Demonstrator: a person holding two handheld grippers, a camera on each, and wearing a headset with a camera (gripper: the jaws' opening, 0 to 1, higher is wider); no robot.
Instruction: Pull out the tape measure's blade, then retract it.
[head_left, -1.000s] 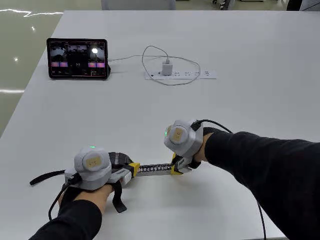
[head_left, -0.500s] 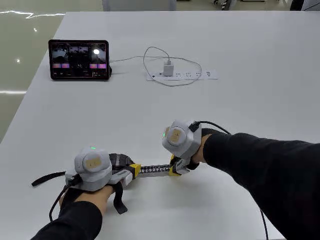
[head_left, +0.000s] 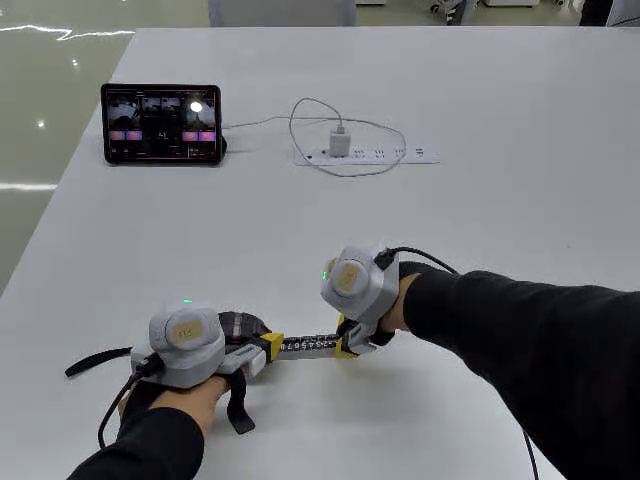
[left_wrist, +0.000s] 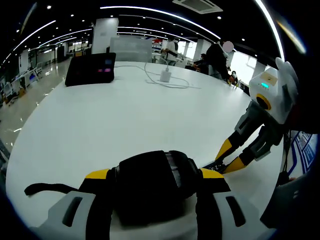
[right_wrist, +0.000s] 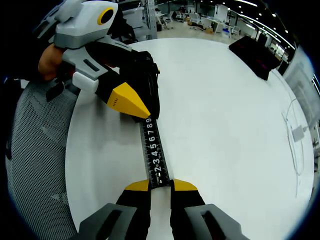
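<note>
Left tongs (left_wrist: 155, 174) clenched on black tape measure case (left_wrist: 150, 195), lower centre of left gripper view; right tongs (right_wrist: 161, 186) pinch blade (right_wrist: 154, 150) tip, bottom centre; short numbered stretch runs between them over white worktop (head_left: 500, 150); head view: tablet (head_left: 162, 123) upper left, power strip (head_left: 365, 155) upper centre.

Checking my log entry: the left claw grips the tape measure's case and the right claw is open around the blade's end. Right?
Not quite. The right claw is not open: the right gripper view shows it shut on the end of the blade, which is drawn out of the case. The left claw does grip the case.
</note>
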